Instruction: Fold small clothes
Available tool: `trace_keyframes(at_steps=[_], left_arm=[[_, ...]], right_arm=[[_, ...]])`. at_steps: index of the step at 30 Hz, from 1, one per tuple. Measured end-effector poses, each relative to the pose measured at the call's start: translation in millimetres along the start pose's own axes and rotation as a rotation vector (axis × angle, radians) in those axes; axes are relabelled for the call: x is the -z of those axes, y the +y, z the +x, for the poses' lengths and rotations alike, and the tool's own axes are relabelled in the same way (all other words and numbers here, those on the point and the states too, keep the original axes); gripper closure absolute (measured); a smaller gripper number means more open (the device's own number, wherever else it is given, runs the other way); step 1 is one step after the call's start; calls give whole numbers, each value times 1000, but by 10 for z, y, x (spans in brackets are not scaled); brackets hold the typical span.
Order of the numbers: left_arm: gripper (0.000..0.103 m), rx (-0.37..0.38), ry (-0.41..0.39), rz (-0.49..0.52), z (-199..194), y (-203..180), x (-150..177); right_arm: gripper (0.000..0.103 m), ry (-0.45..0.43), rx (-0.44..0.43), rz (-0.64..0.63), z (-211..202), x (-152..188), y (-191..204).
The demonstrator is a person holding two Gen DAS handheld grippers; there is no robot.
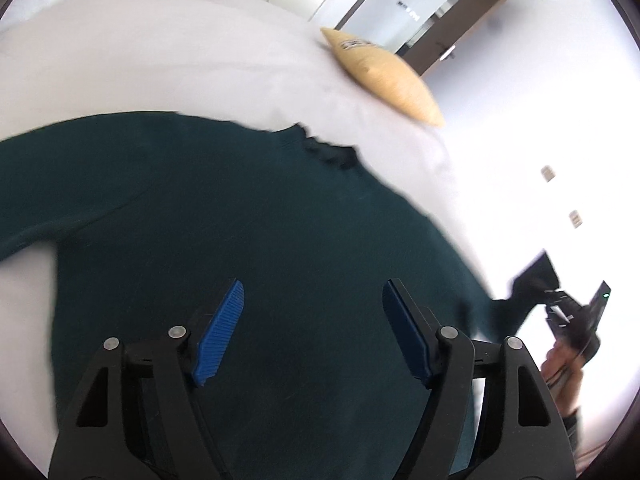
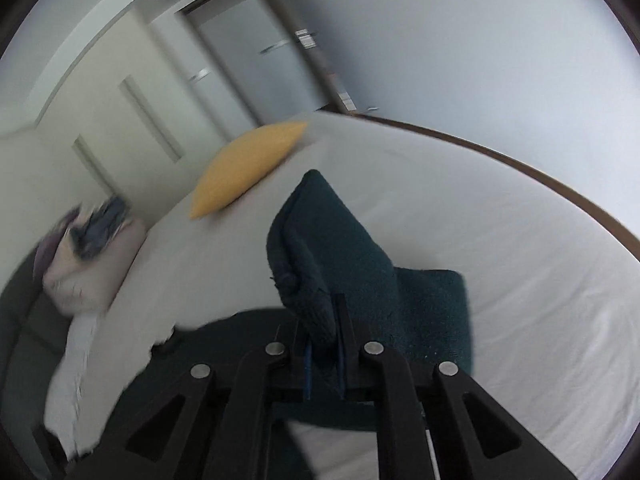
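Note:
A dark teal knit sweater (image 1: 224, 216) lies spread on the white bed (image 1: 160, 52). My left gripper (image 1: 312, 312) is open with blue pads, hovering just above the sweater's body, holding nothing. My right gripper (image 2: 324, 344) is shut on a fold of the sweater's sleeve (image 2: 328, 240), lifted above the bed. In the left wrist view the right gripper (image 1: 576, 316) shows at the far right, holding the raised sleeve end.
A yellow cushion (image 1: 384, 72) lies on the bed beyond the sweater, also in the right wrist view (image 2: 244, 168). A patterned pillow (image 2: 92, 240) sits at the bed's left. A wall (image 2: 480, 60) and a wardrobe stand behind.

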State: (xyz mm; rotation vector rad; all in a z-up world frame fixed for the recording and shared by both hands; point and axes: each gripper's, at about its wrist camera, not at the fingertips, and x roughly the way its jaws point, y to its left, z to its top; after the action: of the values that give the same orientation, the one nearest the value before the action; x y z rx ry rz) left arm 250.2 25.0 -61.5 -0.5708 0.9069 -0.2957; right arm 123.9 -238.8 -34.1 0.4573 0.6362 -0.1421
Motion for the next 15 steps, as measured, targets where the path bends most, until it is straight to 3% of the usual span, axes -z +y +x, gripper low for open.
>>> trace_keyframes(at_steps=[3,6,12,15], left_arm=[[32,156,38,-79,193,-35,-201],[31,251,101,-124,383,-52,-293],[24,354,208,-235,774,20,-413],[23,343,253,-233,909,-24,-502]], right_arm=[[93,98,-49,-261,402,413,967],[94,189,-66,-376,718,820,1451],[93,227,-42,-431,772,1249,1583],[93,228,-31,-440,778,1334,1633]])
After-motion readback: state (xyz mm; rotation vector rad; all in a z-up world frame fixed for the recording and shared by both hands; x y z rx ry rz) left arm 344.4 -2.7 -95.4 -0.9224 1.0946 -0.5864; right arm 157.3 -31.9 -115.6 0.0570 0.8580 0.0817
